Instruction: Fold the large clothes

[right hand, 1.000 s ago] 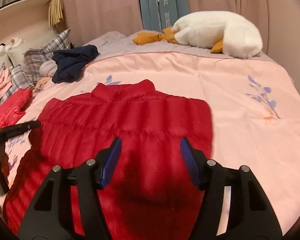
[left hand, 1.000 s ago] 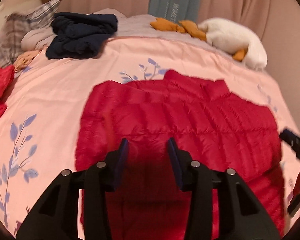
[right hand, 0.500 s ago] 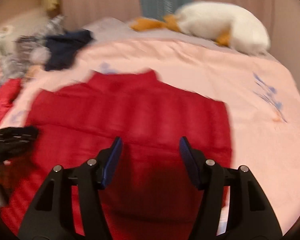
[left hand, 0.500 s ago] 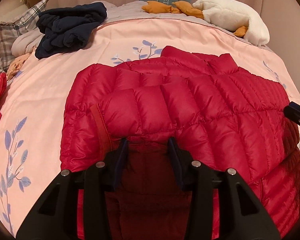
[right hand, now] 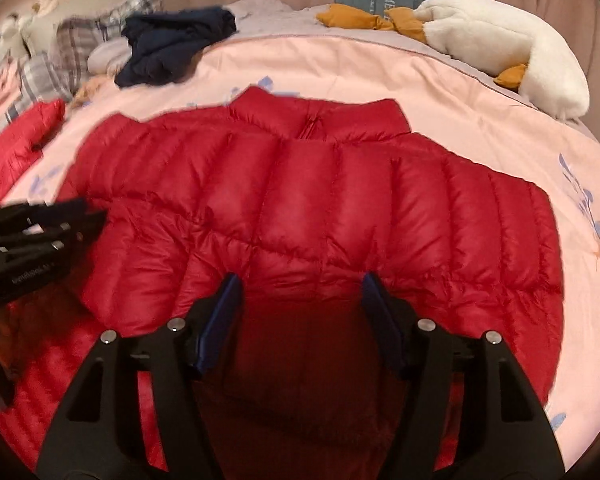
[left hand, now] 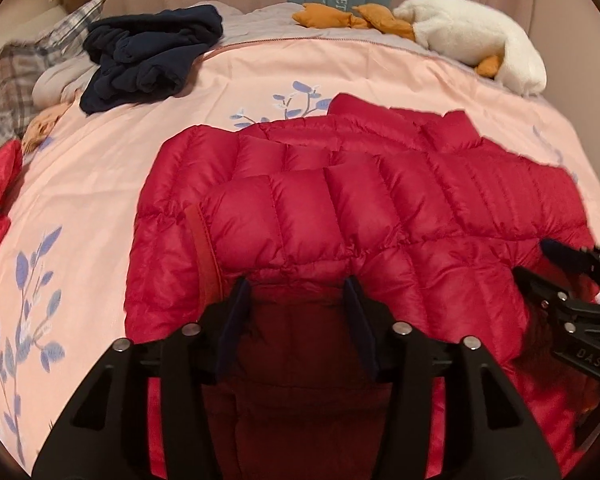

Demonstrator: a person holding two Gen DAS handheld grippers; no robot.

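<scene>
Red, puffy quilted down jacket [left hand: 380,216] lies on the pink flower-printed bed cover [left hand: 80,208], collar toward 12 o'clock. The left gripper [left hand: 296,300] and the right gripper [right hand: 300,296] both have jaws apart over its stitched lower part. A crumpled dark navy garment [left hand: 152,56] sits at 10 o'clock.

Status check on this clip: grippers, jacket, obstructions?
Left hand-held gripper and right hand-held gripper open, low over red puffer jacket. Jacket bunched on bed. Nothing blocking.
</scene>
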